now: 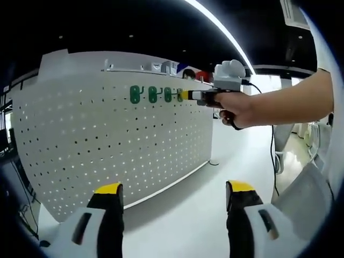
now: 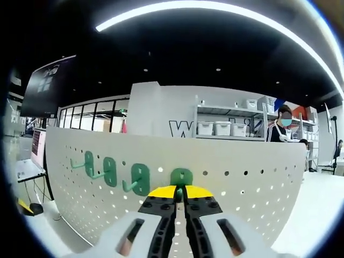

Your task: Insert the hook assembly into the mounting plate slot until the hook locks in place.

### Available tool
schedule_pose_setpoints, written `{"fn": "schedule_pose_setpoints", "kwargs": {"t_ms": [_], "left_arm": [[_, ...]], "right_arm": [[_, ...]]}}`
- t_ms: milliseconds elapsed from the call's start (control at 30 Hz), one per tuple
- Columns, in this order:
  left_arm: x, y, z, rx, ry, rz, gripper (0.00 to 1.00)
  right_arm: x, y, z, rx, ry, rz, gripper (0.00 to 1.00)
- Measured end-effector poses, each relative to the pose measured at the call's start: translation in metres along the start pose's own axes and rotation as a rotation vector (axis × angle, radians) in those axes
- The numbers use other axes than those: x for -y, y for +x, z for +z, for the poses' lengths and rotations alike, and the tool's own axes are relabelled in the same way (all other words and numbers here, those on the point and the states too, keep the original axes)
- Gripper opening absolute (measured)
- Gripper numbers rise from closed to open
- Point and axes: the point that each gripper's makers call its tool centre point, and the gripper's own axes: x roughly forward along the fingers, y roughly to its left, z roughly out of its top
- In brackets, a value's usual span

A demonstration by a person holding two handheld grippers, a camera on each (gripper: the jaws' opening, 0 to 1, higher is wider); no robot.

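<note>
A white pegboard mounting plate (image 1: pixel 107 140) stands upright, also seen as the mounting plate (image 2: pixel 242 188) close up. Three green hooks (image 1: pixel 152 94) sit in a row near its top edge, and the same hooks (image 2: pixel 110 171) run to the left in the right gripper view. A fourth green hook (image 2: pixel 181 177) is against the plate, its base flat on the holes, with my right gripper (image 2: pixel 180 192) shut on its prong. The right gripper (image 1: pixel 189 95) reaches the plate from the right, held by a hand (image 1: pixel 236 109). My left gripper (image 1: pixel 174 189) is open, well back from the plate, with nothing between its jaws.
Beyond the plate stand shelves with white bins (image 2: pixel 220 128) and a person (image 2: pixel 282 129). A laptop (image 2: pixel 37 148) sits on a desk at the left. White floor (image 1: pixel 204 215) spreads below the plate, and a cable (image 1: pixel 273 156) hangs from the right gripper.
</note>
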Motion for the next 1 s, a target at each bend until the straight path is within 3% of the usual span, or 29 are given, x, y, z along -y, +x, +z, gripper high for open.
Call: {"fn": "schedule_pose_setpoints", "kwargs": {"t_ms": [233, 400, 1000], "left_arm": [[-0.002, 0.0, 0.002, 0.012, -0.016, 0.006, 0.8], [-0.004, -0.001, 0.002, 0.011, -0.019, 0.009, 0.79], [-0.006, -0.002, 0.005, 0.013, -0.027, 0.012, 0.81]], "right_arm": [[0.0, 0.0, 0.0, -0.001, 0.002, 0.015, 0.03], [-0.003, -0.001, 0.0, -0.001, 0.013, 0.068, 0.07], [-0.015, -0.013, -0.017, -0.051, -0.011, 0.151, 0.36]]}}
